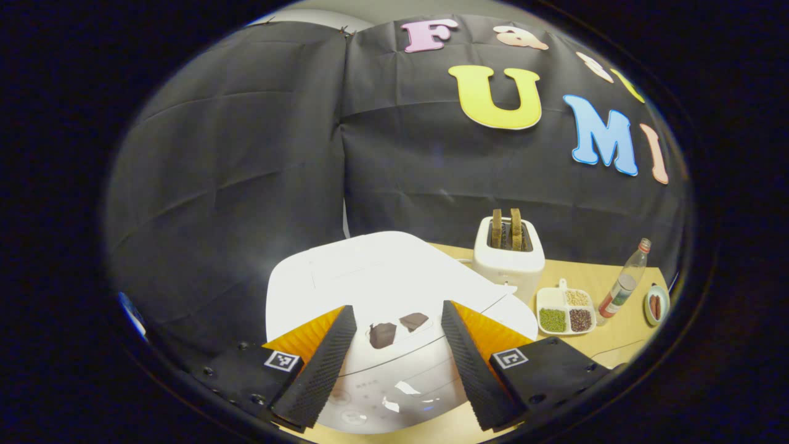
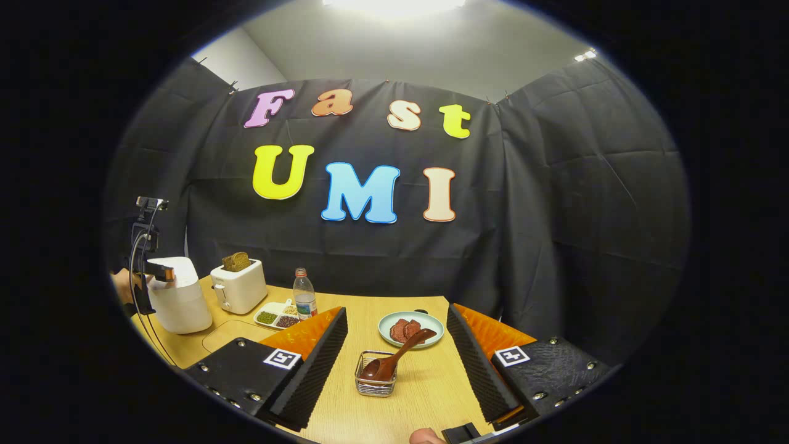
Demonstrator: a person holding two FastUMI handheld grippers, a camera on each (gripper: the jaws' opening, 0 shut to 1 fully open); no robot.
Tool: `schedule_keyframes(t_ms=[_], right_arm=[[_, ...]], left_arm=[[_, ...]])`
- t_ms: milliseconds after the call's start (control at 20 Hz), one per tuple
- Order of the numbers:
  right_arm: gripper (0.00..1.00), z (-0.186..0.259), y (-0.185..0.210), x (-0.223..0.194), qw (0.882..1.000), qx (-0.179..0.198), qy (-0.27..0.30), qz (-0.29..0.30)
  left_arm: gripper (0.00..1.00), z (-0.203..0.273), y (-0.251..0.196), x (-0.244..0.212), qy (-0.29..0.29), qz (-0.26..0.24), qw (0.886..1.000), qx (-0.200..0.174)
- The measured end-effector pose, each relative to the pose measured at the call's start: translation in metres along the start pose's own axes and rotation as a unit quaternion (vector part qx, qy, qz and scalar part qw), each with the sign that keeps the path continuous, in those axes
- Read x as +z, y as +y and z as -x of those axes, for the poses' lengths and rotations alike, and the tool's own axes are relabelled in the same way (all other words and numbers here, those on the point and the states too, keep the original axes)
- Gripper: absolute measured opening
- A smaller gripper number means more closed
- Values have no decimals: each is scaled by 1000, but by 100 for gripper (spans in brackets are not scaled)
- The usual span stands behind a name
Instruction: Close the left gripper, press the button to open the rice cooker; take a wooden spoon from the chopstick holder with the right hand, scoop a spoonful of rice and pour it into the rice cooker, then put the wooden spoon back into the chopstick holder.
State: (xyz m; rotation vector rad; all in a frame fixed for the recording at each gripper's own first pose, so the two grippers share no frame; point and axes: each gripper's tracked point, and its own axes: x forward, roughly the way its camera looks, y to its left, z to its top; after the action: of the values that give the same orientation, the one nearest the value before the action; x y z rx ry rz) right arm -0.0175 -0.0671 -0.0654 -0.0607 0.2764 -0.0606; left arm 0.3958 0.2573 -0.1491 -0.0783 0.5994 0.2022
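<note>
Left gripper view: left gripper [image 1: 397,345] jaws spread over rice cooker [image 1: 370,290]; unclosed, fingers may straddle the button. Right gripper [image 2: 397,364] jaws spread, facing wooden spoon [image 2: 394,361].

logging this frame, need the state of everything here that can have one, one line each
left gripper: open, poised over the rice cooker
right gripper: open, holding nothing
rice cooker: lid closed
wooden spoon: leaning in the chopstick holder, untouched
chopstick holder: upright on the table
toaster: two slices standing up out of the slots
bottle: upright, capped
divided dish: compartments filled
plate: holds reddish slices
</note>
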Motion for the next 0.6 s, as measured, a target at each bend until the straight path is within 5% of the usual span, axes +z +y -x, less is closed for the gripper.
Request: schedule_keyframes(t_ms=[350,600], right_arm=[[99,-9,35,16,1000,24,-17,-1],[98,-10,60,44,997,48,-50,-18]], left_arm=[[98,4,-8,6,-17,-12,999,-34],[96,57,-29,44,-109,-20,989,-95]])
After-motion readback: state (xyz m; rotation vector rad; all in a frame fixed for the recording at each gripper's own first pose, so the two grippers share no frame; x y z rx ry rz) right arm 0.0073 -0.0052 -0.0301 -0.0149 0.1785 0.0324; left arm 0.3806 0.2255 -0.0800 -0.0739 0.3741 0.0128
